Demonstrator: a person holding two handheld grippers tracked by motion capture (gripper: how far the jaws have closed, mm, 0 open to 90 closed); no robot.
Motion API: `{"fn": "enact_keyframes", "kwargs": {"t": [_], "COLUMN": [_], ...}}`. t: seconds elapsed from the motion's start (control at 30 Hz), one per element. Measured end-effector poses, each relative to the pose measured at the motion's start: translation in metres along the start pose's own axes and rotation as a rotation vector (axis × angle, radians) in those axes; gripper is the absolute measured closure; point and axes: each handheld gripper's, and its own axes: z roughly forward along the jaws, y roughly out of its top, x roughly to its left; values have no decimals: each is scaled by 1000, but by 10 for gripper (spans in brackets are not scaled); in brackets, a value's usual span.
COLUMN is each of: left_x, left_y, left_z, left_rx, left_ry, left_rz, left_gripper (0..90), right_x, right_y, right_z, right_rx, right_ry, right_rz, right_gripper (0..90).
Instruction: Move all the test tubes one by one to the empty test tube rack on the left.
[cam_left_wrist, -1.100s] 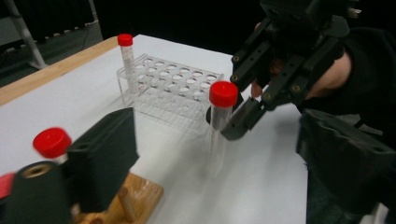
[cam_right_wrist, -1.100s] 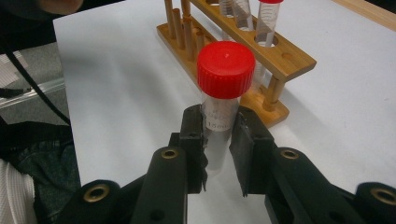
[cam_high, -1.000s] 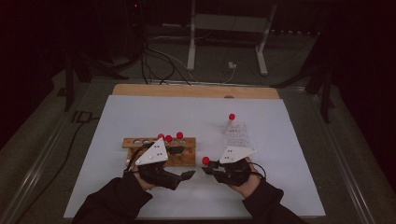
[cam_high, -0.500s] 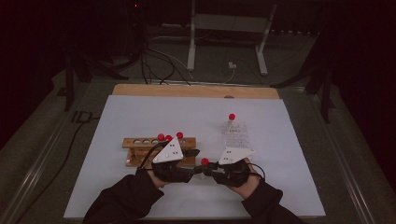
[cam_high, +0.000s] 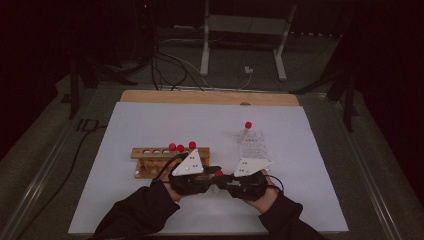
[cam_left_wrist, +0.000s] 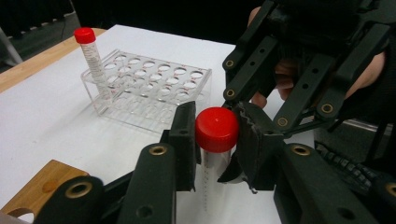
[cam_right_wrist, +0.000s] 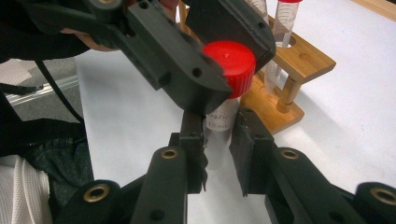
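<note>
A: Where is the clear plastic tube with the red screw cap (cam_left_wrist: 216, 140)?
B: Upright between the two claws, near the front of the white bench (cam_high: 150, 125), just in front of the wooden tube rack (cam_high: 150, 161).

A: What has hold of it?
B: The right claw (cam_right_wrist: 219, 144) pinches the tube's clear body below the cap. The left claw (cam_left_wrist: 217, 133) has just been closing and now clamps the red cap from both sides, its black pads touching the rim.

A: Do the claws touch each other?
B: In the high view they meet nose to nose, with the red cap showing between them; whether their jaws touch I cannot tell.

A: What else is on the bench?
B: The wooden rack holds three more red-capped tubes (cam_high: 180, 147) at its right end, with open holes to their left. Further back and to the right stands a clear plastic rack with many holes (cam_left_wrist: 149, 88), and a single red-capped tube (cam_left_wrist: 91, 60) stands upright in a far corner hole.

A: And the hands?
B: Dark sleeves enter from the bottom edge, one hand on each claw.
</note>
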Motion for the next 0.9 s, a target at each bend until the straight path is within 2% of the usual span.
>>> {"fn": "enact_keyframes", "kwargs": {"t": [0.13,0.3,0.37,0.5,0.6,0.9], "left_x": [0,1,1,2,5,14], "left_y": [1,3,3,3,2,-6], "left_z": [0,-3,-5,-13,-22,-55], "left_rx": [4,8,10,3,10,16], "left_ry": [0,5,15,23,46,126], "left_rz": [13,9,11,6,11,-3], "left_gripper": [716,719,719,720,720,720], "right_x": [0,-1,-1,-2,-1,-3], "right_y": [0,0,0,1,1,3], "right_z": [0,0,-1,-3,-4,-6], "right_rx": [2,-16,-20,-22,-25,-64], "right_ry": [4,3,15,1,-11,-26], "right_rz": [2,2,8,5,9,39], "right_gripper": [749,729,660,547,443,209]}}
